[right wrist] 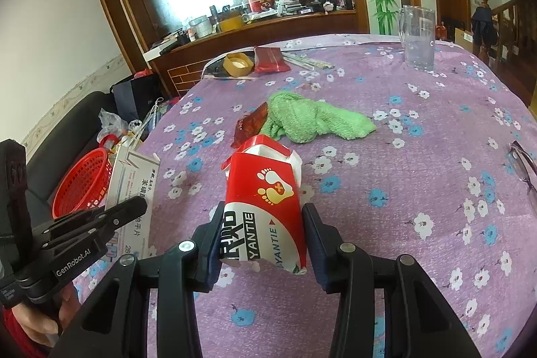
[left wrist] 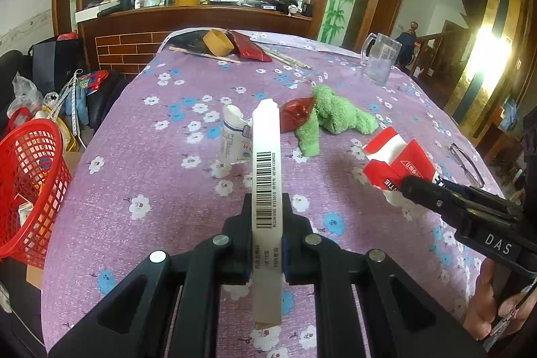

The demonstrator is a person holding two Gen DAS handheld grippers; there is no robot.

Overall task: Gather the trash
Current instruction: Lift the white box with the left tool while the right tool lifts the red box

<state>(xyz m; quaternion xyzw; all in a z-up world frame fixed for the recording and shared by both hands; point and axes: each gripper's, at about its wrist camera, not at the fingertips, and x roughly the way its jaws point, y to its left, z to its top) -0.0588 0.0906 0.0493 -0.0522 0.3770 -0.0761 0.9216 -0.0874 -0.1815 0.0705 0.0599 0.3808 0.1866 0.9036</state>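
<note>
Left gripper clamped edge-on around a flattened white carton with a barcode along its side; the carton is held above the table, which carries a purple floral cloth. Right gripper closed on a crushed red-and-white box printed with two footprints — this box is likewise held off the cloth. In the left wrist view the same box appears at right, pinched in the right gripper's black fingers.

Remaining on the table: a crumpled white tube behind the carton, a shiny red wrapper touching a green towel, a clear glass mug farther back, and eyeglasses near the right edge. A red mesh basket sits beside the table's left edge — some items inside, not identifiable.
</note>
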